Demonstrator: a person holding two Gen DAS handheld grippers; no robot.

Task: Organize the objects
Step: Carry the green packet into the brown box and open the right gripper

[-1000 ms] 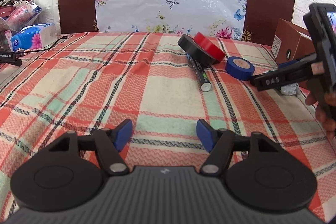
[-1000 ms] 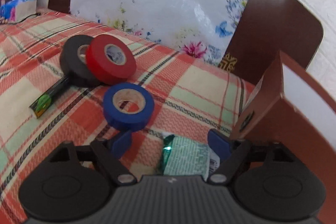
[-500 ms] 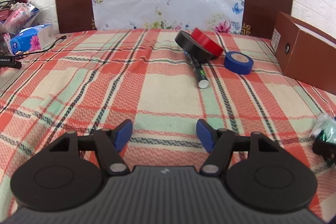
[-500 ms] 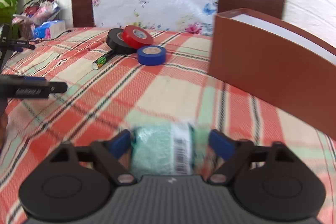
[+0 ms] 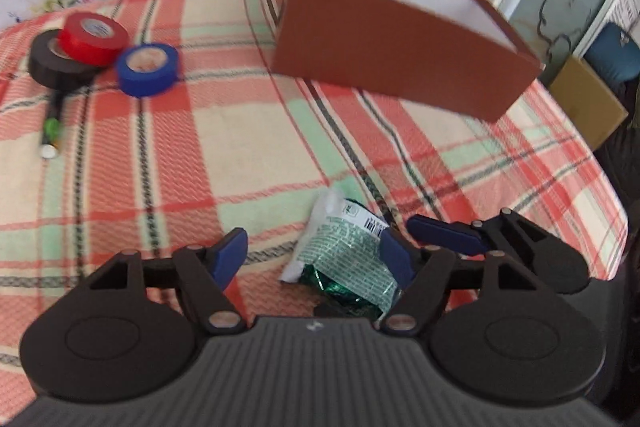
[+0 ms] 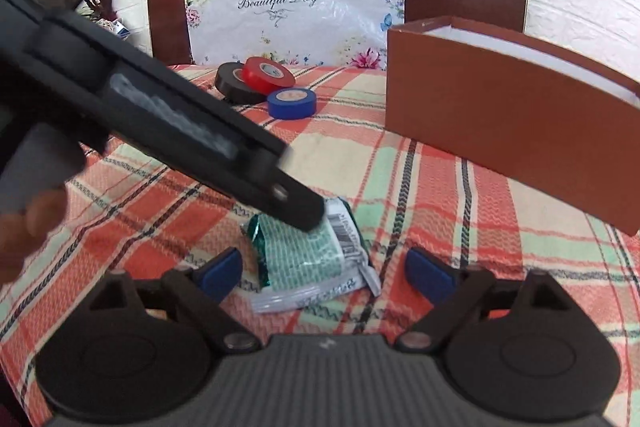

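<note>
The floral plastic sheet (image 6: 294, 7) against the headboard behind the tape rolls carries the script text "Beautiful Day". The green packet (image 6: 308, 255) bears a barcode label; its digits and print are unreadable.

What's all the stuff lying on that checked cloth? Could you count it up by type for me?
Tape rolls: 3 – black tape roll, red tape roll, blue tape roll
Snack packets: 1 – green packet
Boxes: 1 – brown box
Batteries: 1 – battery
Total: 6
</note>
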